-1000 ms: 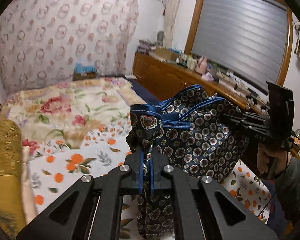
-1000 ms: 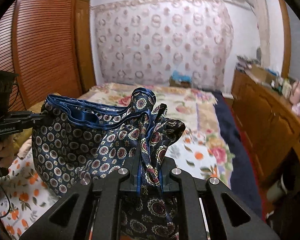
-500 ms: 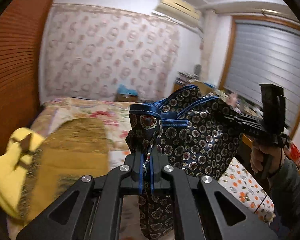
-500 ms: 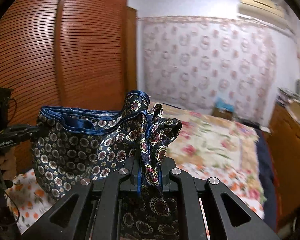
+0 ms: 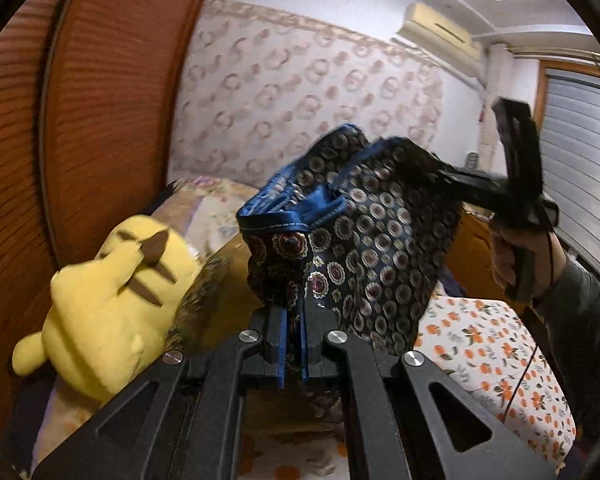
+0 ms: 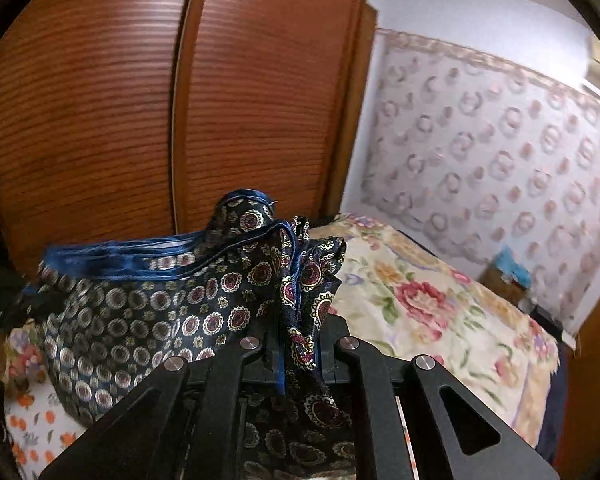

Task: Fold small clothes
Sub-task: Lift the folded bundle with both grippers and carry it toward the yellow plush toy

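A small dark navy garment (image 5: 364,240) with a medallion print and a blue satin waistband hangs in the air, stretched between both grippers. My left gripper (image 5: 293,340) is shut on one end of the waistband. My right gripper (image 6: 298,344) is shut on the other end of the garment (image 6: 160,312). In the left wrist view the right gripper (image 5: 516,196) shows at the right, held in a hand. The garment hangs above the bed.
A yellow plush toy (image 5: 108,304) lies at the left on a mustard pillow (image 5: 220,280). The bed has an orange-print sheet (image 5: 488,356) and a floral quilt (image 6: 428,304). A wooden slatted wardrobe (image 6: 160,100) stands behind. A wooden dresser (image 6: 592,380) is at the right.
Both grippers have swung to the left with the garment still held between them. The views now face the wardrobe and the plush toy instead of the window side.
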Demonstrator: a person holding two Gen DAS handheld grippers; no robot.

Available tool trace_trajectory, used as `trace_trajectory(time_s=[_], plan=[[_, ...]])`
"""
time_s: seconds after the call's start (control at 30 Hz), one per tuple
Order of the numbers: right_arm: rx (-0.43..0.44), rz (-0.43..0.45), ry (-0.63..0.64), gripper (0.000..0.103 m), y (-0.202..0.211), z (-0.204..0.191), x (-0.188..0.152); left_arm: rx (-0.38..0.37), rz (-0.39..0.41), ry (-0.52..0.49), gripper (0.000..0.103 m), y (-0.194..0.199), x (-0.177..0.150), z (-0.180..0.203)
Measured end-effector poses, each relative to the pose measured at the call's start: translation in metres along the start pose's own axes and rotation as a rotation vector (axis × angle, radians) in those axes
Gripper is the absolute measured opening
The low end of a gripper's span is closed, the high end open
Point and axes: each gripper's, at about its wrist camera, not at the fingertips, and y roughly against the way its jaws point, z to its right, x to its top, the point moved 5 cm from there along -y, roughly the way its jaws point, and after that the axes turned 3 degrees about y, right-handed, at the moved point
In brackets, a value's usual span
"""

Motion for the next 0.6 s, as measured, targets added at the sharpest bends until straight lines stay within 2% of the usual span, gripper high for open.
trace_trajectory(time_s=[0.3,0.4,0.53,0.6], plan=[[0.043,-0.057,0.063,0.008,-0.095,-0.004,0.026,0.057,-0.021,0.063,0.005,-0.006,-0.022,-0.029],[0.069,-0.079,0.036,0.009,-0.115,-0.001,0.028,0.054,-0.039,0.077,0.005,-0.011,-0.027,-0.033],[0.077,-0.081,-0.003,0.01,-0.136,0.006,0.032,0.11,-0.065,0.054,0.006,-0.016,-0.034,-0.036],[0.078,-0.092,-0.026,0.023,-0.143,0.005,0.036,0.116,-0.071,0.055,0.007,-0.016,-0.034,-0.037]])
